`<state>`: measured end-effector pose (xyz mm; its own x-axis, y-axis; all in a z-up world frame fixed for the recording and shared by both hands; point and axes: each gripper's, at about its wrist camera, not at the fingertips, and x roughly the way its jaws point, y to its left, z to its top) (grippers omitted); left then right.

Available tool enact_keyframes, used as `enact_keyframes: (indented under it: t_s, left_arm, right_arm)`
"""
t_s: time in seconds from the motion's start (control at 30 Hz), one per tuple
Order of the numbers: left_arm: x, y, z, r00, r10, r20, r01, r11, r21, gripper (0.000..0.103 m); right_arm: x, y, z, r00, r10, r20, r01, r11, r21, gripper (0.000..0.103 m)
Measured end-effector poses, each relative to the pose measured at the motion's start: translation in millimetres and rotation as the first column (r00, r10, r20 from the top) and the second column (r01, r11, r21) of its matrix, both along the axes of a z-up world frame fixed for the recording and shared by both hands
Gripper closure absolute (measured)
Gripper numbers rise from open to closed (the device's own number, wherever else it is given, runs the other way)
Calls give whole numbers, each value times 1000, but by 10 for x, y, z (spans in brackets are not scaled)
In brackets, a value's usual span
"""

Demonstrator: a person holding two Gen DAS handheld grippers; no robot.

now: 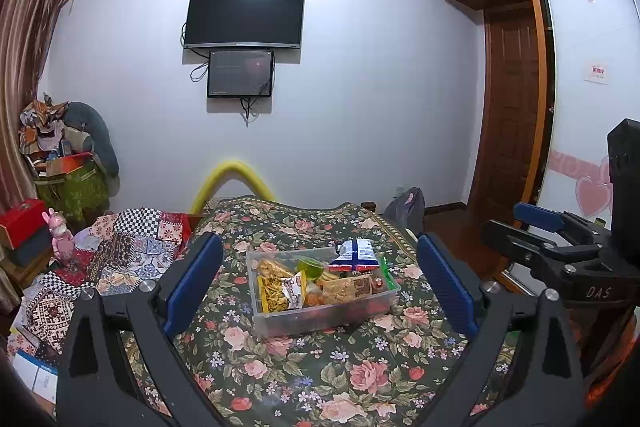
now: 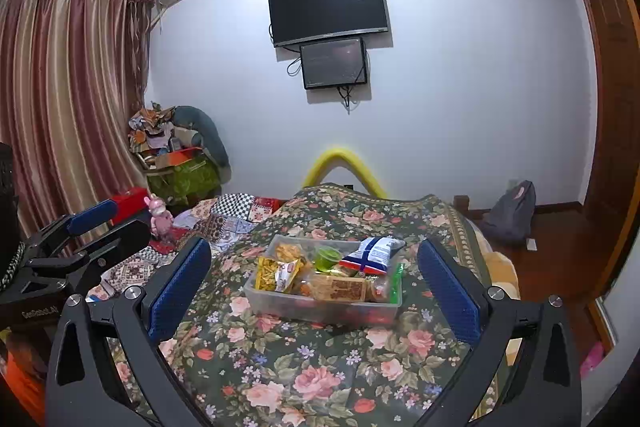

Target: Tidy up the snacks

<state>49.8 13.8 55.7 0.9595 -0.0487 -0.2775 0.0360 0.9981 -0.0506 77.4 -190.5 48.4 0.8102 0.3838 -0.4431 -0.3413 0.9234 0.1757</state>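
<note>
A clear plastic box [image 1: 280, 323] stands on the floral bedspread [image 1: 320, 379], filled with snack packets. A blue-and-white bag [image 1: 355, 254] lies on top at the back right, a yellow packet [image 1: 280, 293] at the front left, a green cup [image 1: 310, 266] in the middle. My left gripper [image 1: 320, 267] is open and empty, held back from the box. My right gripper [image 2: 316, 275] is open and empty, also short of the box [image 2: 320, 305]. The right gripper shows at the right edge of the left wrist view [image 1: 540, 223], and the left gripper at the left edge of the right wrist view [image 2: 92, 223].
A patchwork quilt [image 1: 120, 255] lies left of the bedspread. A pink toy rabbit [image 1: 61, 239] and a red box [image 1: 20, 223] sit at the left. A wooden wardrobe [image 1: 516, 107] stands at the right, a grey bag [image 2: 512, 211] on the floor by it.
</note>
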Motion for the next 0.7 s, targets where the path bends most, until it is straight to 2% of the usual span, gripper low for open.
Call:
enact_keyframes:
  t_s: [0.7]
  left_arm:
    - [17,-8,-27,1000,-2,-14,2,1000,-2,4]
  right_arm:
    - [-2,-12,-5,1000,-10,-4,10,1000,-4,0]
